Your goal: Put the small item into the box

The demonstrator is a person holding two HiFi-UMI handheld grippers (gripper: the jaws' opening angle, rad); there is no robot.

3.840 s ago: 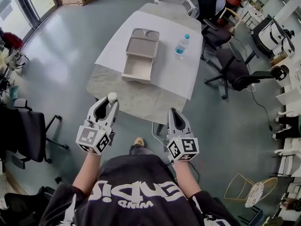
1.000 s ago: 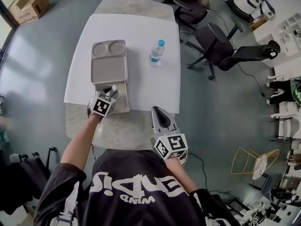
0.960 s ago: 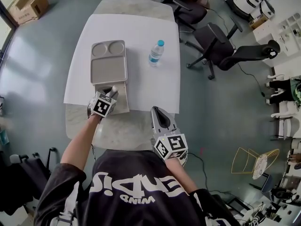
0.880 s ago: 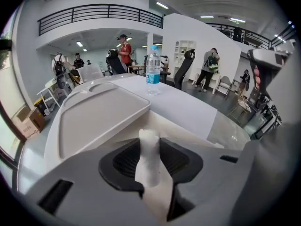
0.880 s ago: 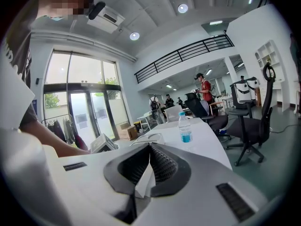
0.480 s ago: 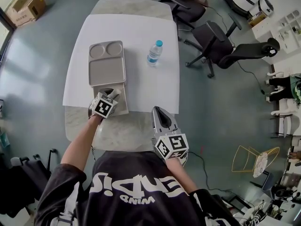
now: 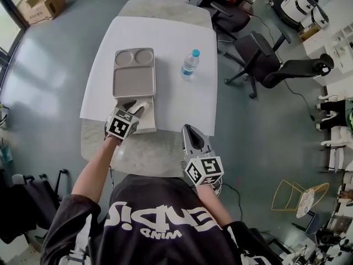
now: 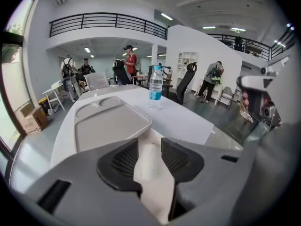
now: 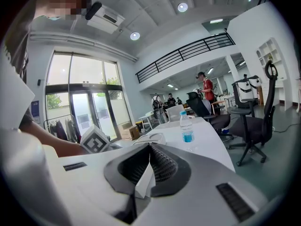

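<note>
The left gripper [image 7: 133, 107] hovers over the open box [image 7: 150, 123] on the counter [image 7: 171, 48], its jaws just opened wide, clear of the small white item [image 8: 146, 155] lying in the box beneath them, while the right gripper [image 7: 190, 130] hangs near the counter's edge, jaws together.

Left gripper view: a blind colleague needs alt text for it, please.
The left hand-held gripper, whose jaws have just been opening and stand apart, hangs over the small white item lying in the box. Beyond: grey tray, water bottle, white table.
</note>
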